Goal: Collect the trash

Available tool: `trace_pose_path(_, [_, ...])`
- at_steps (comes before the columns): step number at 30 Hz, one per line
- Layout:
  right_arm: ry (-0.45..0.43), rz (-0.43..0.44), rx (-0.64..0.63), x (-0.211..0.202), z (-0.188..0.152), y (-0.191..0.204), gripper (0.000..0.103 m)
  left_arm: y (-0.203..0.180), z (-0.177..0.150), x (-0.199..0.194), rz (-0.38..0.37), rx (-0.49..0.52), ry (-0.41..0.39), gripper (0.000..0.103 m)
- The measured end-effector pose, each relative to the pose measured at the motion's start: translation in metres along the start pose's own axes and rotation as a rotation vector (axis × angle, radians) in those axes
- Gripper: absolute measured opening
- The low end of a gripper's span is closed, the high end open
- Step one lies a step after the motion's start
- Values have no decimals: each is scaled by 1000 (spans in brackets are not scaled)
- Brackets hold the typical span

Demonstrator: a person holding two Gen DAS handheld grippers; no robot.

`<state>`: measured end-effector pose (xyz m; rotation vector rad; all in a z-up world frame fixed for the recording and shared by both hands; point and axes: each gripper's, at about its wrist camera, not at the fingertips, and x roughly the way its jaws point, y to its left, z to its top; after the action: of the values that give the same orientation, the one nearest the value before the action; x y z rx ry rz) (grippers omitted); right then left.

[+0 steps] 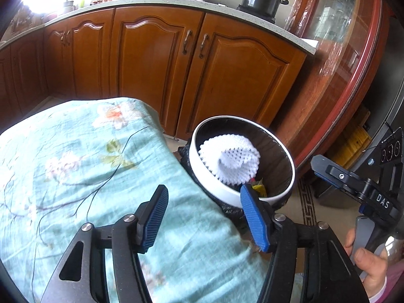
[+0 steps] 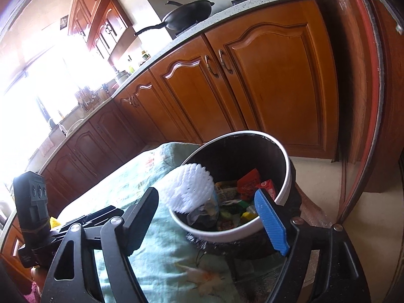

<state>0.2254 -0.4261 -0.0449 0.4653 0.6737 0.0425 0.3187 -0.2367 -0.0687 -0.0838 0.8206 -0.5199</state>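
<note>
Black two-finger gripper frames are filling the bottom of both views: we are holding the left gripper (image 1: 203, 213) and the right gripper (image 2: 216, 218) with fingers spread apart, nothing between them. Beneath us a pale turquoise floral cloth (image 1: 75, 156) is covering the table. Just off its far corner, the round white-rimmed trash bin with a black liner (image 2: 282, 197) is standing before brown wooden cabinets (image 1: 156, 58). Inside it, a white foam mesh fruit sleeve (image 2: 188, 190) is leaning against the rim above red and yellow wrappers (image 2: 248, 184).
</note>
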Motion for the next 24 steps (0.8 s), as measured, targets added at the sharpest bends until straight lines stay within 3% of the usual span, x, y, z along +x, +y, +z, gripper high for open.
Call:
trace_pose_path(9, [-29,6,-13,-22,-40,27,91,16,-51,-54,29,-51,-86,75])
trace_pose_path(17, [-67,-20,-88,-46,-69,59,98,11,-88,-112,106,-11,-210,84])
trace_pose_path(22, [-162,-45,-185,-76,-67,87,102,-2,-103,-152,177,37,-332,102])
trace_pose_path(24, [-235,-57,-230,-93,-67,100,103,-9,-108,-167,195,69,-388,102])
